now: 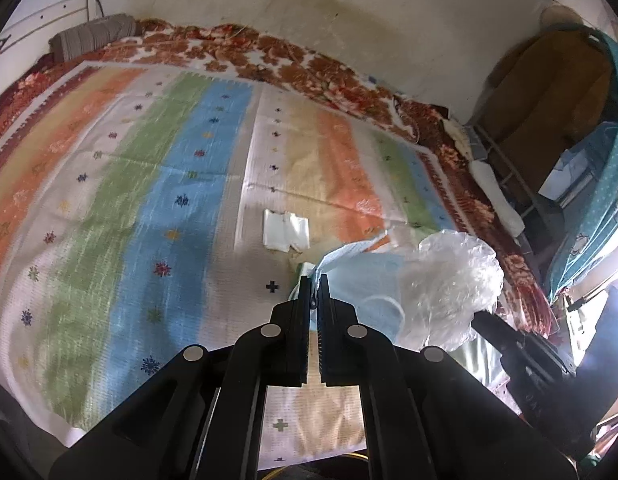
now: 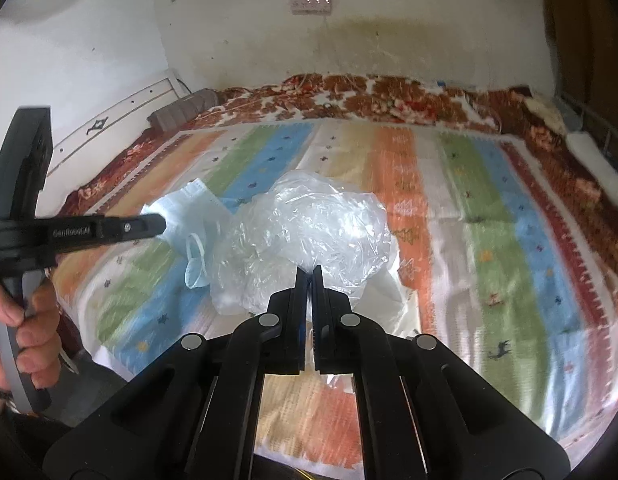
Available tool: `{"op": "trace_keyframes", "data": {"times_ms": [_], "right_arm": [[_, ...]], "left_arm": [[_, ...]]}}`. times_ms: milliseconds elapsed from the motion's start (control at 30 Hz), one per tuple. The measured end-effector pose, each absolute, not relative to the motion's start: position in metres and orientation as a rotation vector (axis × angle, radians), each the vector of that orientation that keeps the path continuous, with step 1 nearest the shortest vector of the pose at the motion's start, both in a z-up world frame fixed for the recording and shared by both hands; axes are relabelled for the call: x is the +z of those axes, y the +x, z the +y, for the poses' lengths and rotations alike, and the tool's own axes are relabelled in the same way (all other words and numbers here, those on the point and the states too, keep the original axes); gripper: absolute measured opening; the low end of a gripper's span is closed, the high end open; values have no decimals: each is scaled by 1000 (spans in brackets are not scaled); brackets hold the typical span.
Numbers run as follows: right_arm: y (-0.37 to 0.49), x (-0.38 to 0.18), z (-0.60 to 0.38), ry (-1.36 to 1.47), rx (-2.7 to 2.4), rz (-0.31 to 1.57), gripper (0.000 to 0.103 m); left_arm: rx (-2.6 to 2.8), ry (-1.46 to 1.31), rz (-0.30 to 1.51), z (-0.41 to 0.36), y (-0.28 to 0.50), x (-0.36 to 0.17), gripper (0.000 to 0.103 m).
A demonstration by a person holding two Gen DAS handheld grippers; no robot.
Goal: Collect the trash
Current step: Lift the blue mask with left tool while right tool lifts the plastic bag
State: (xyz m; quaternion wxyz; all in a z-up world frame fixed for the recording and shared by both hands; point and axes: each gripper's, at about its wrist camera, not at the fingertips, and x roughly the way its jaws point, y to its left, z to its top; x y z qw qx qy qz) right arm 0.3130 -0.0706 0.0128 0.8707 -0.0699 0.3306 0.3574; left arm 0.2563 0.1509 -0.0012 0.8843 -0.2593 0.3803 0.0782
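The left gripper [image 1: 314, 280] has its jaws clamped on a blue mask [image 2: 191, 216], lifted above the bed [image 1: 149, 200]. Just beside it, the right gripper [image 2: 307, 270] pinches a clear bag [image 2: 309, 224]. A white tissue [image 1: 285, 232] lies on the striped cover.

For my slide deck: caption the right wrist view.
Right tool shut on a clear plastic bag above the striped bedspread, left tool holding a blue face mask beside it.
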Motion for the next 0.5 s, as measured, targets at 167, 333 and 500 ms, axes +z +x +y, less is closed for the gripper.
{"op": "trace_keyframes", "data": {"times_ms": [167,333,500], "right_arm": [[293,25,-83,-130,761,675,1],[278,32,-91,-135,761,657,1],[267,37,-98,-141,759,655,1]], "left_arm": [[141,-559,753,147,244,13,2],[122,-556,732,138,231,24,2],[103,-557,705,132,212,35,2]]}}
